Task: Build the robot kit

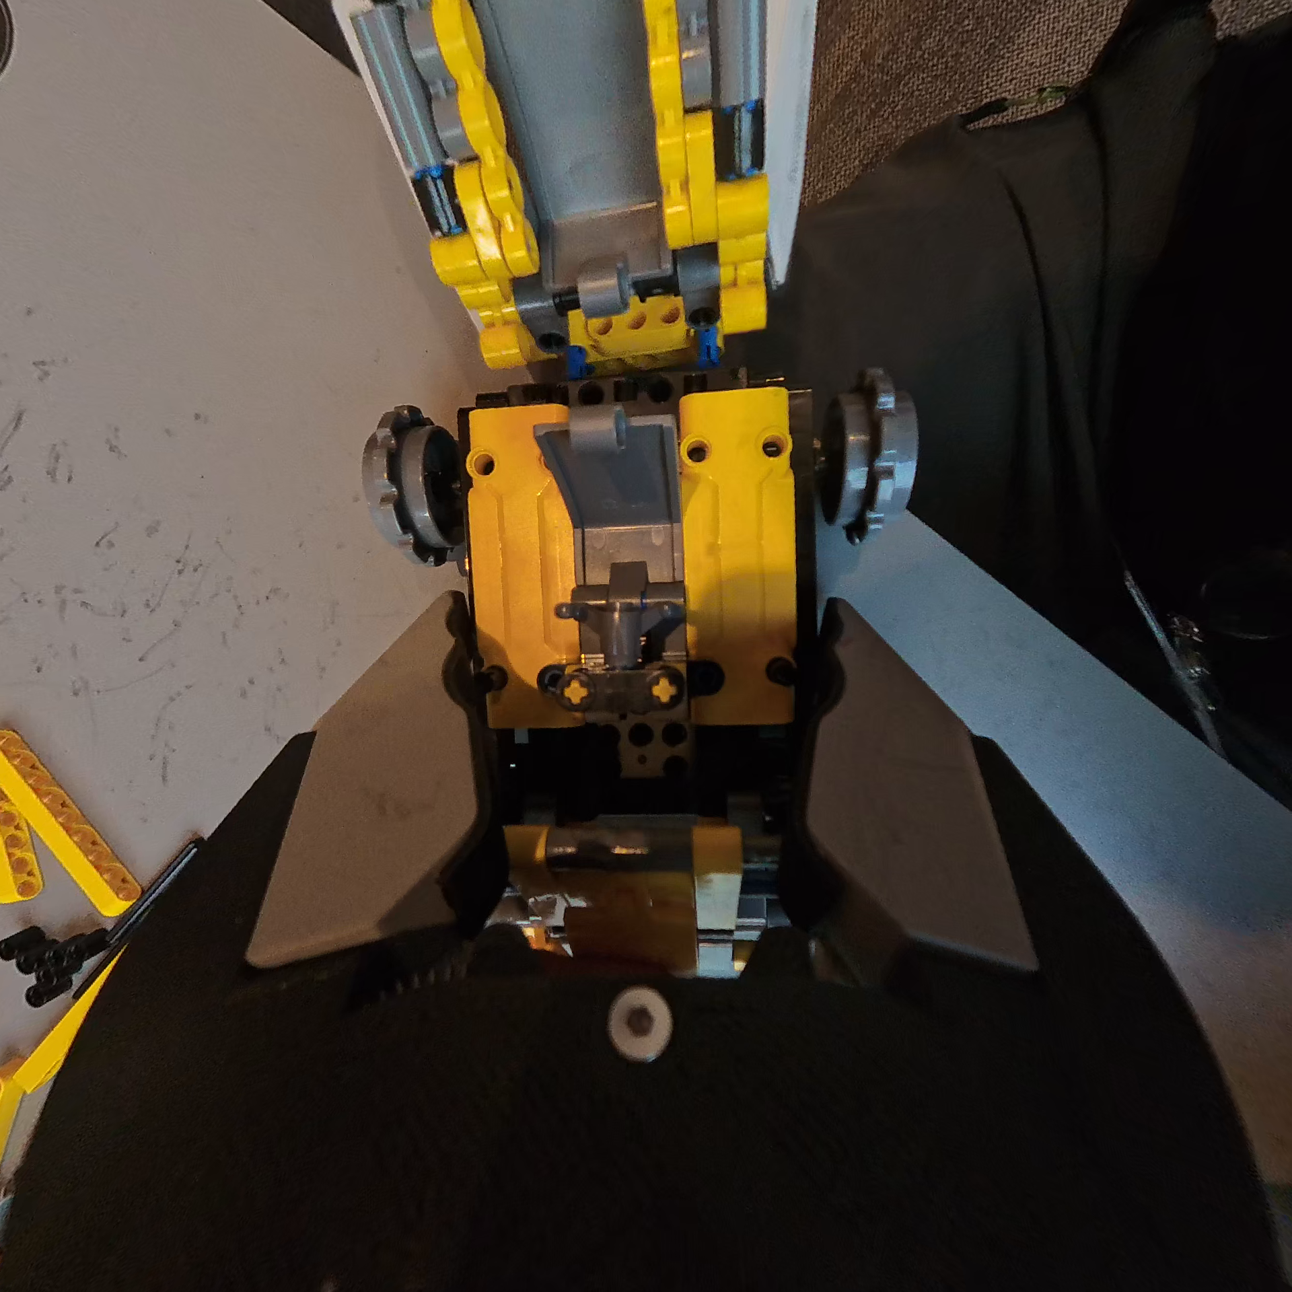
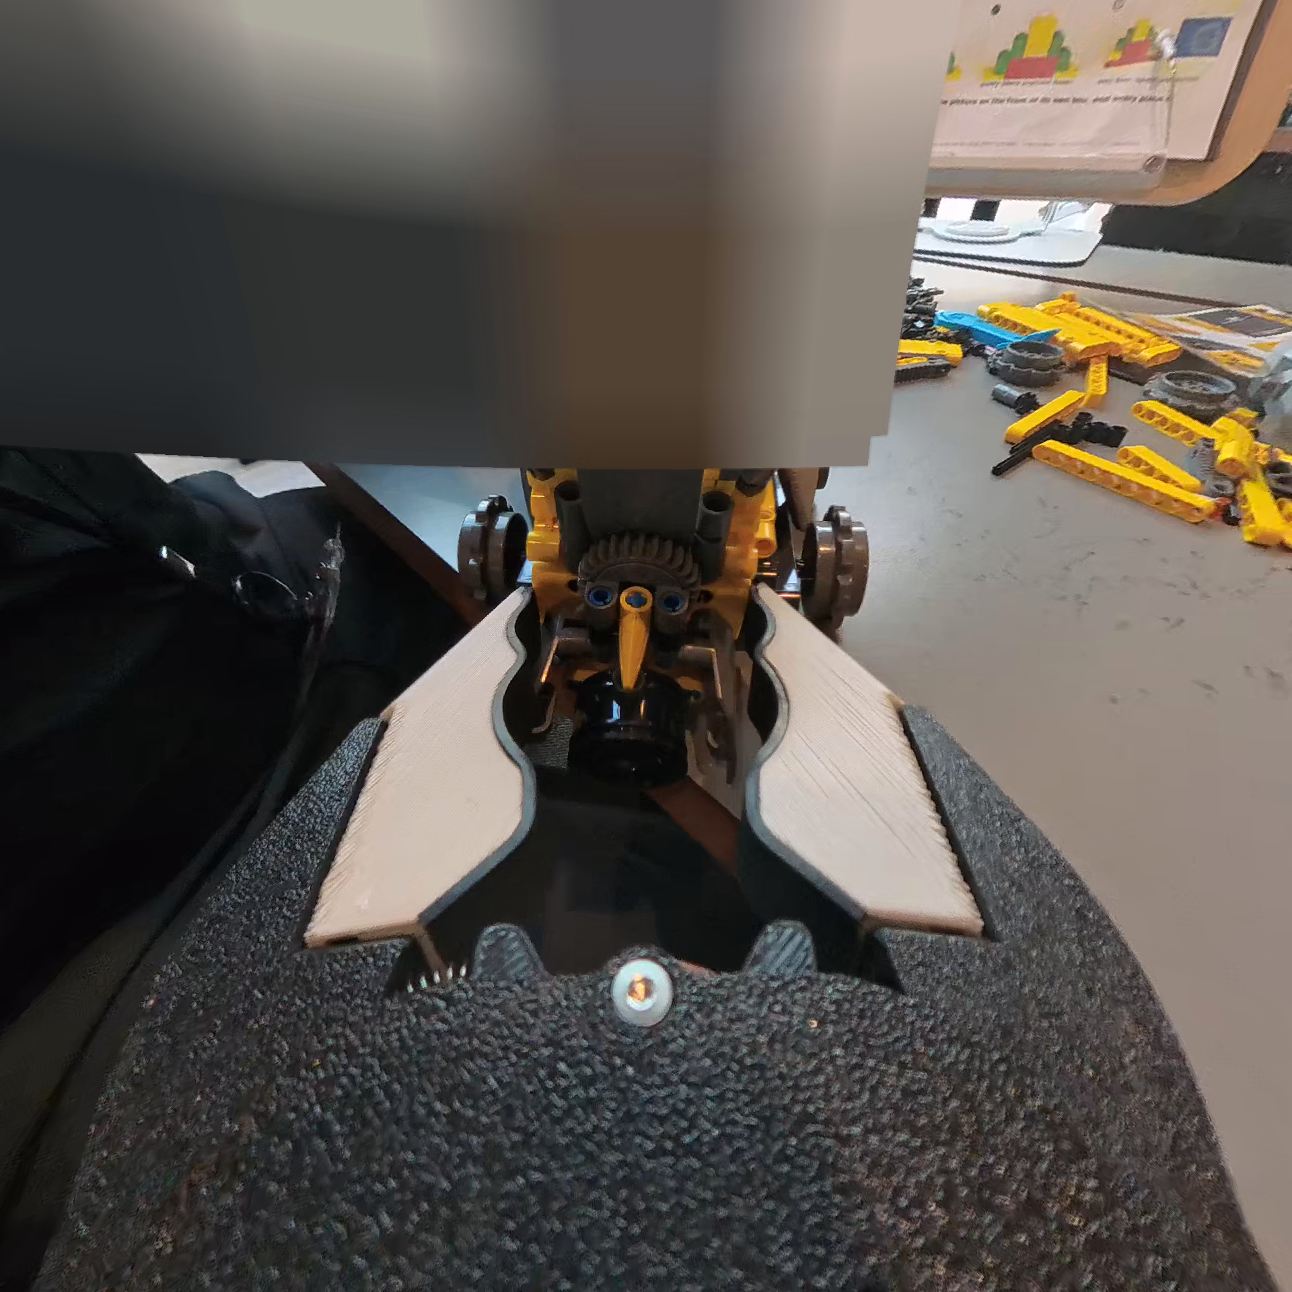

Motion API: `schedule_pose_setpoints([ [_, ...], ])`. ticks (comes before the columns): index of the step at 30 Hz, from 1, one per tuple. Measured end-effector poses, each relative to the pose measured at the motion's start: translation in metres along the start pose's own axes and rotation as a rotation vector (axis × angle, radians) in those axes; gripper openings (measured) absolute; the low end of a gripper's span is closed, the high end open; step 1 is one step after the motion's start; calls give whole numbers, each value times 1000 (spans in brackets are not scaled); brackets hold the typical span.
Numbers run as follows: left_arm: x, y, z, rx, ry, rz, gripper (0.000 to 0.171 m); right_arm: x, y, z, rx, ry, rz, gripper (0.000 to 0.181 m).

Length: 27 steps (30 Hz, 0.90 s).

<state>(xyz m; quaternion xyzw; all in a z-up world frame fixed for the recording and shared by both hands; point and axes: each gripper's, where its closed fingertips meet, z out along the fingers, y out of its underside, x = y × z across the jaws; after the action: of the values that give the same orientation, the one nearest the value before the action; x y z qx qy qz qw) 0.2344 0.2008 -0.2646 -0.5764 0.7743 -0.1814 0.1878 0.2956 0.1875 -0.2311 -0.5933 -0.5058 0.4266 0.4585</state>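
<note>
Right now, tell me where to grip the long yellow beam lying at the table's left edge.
Take the long yellow beam across its narrow width near the middle, coming from above. It lies flat on the white table, slanting, with its studded holes facing up, so only its long side edges offer the jaws parallel faces. Avoid its lower end, where black pins crowd close.

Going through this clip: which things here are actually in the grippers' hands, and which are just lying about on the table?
In hand:
- yellow and grey brick-built vehicle model, clamped by the left gripper and the right gripper

Lying about:
- loose yellow beams on the grey table
- loose grey wheels
- black pins
- blue part
- printed sheet behind
</note>
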Motion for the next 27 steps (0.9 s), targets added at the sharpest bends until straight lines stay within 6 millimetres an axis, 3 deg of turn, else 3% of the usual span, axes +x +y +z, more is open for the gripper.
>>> schedule_pose_setpoints([
  [27,0,2,-1,11,6,-4,96,6,1,2,-43,-3,-12,58],
])
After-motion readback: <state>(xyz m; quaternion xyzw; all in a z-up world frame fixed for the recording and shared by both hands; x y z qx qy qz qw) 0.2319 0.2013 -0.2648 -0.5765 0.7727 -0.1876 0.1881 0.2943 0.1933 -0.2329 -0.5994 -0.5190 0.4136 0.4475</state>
